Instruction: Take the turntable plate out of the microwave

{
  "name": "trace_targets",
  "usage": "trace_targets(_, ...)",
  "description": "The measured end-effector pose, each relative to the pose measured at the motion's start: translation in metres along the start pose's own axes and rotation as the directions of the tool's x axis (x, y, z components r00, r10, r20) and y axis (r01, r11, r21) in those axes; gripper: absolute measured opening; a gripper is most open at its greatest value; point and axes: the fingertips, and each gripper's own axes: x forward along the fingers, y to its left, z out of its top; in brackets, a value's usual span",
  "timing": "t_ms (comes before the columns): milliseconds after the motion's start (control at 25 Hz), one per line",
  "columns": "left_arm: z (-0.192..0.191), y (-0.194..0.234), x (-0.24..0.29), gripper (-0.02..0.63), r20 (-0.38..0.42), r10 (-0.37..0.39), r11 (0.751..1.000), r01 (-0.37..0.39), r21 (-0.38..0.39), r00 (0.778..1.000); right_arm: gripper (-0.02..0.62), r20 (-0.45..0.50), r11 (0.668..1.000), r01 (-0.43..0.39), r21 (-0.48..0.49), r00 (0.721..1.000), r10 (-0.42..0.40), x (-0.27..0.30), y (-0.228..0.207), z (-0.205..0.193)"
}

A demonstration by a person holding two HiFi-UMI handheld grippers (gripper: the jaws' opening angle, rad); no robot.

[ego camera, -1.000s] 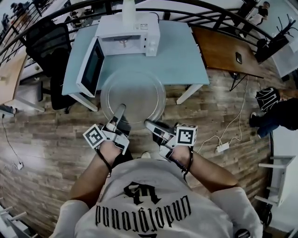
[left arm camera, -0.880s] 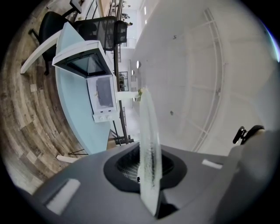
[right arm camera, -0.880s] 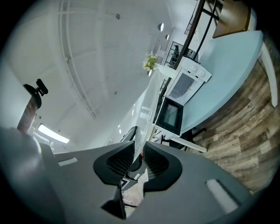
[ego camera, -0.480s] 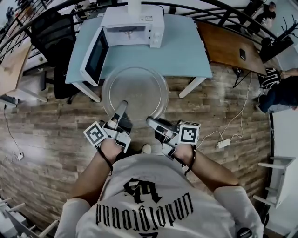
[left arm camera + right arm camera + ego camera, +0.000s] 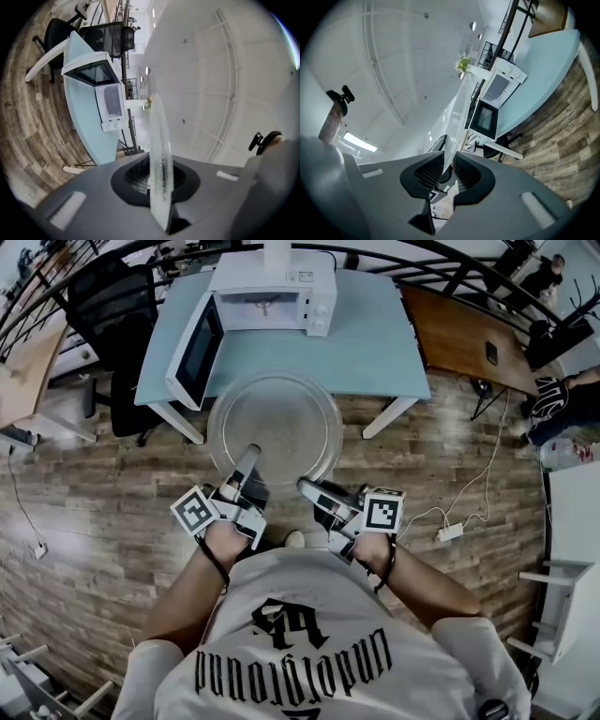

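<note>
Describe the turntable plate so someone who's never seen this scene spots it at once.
Find the light blue table with the white microwave, its door open. At the table's near edge, partly over the wood floor, the left gripper and right gripper clamp the turntable plate by its near rim. It is the only clear glass disc: table and floorboards show through it.

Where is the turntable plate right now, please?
Head view, centre: the turntable plate is outside the microwave, over the near edge of the table, held by left claw and right claw.

Bright, even light, soft shadows; strong fisheye bending, black vignette around two views.
</note>
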Motion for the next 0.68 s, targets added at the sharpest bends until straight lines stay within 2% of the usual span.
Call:
trace_targets(240, -0.0003, 0.0032, -0.001, 0.075, 0.007, 0.007, 1.0, -0.007, -0.004, 1.0, 0.064, -0.007, 1.0, -0.018, -0.006, 1.0, 0.018, 0.0007, -0.0005, -0.0003)
trace_targets(360, 0.0004, 0.0029, -0.0014, 0.075, 0.007, 0.008, 1.0, -0.008, -0.002, 1.0, 0.064, -0.017, 1.0, 0.01, -0.008, 1.0, -0.01, -0.0016, -0.007, -0.0018)
trace_targets(680, 0.0031, 0.0067, -0.0017, 0.075, 0.008, 0.011, 1.0, -0.011, 0.005, 1.0, 0.064, -0.019, 1.0, 0.009, -0.003, 1.0, -0.009, 0.0015, -0.0083, -0.0013)
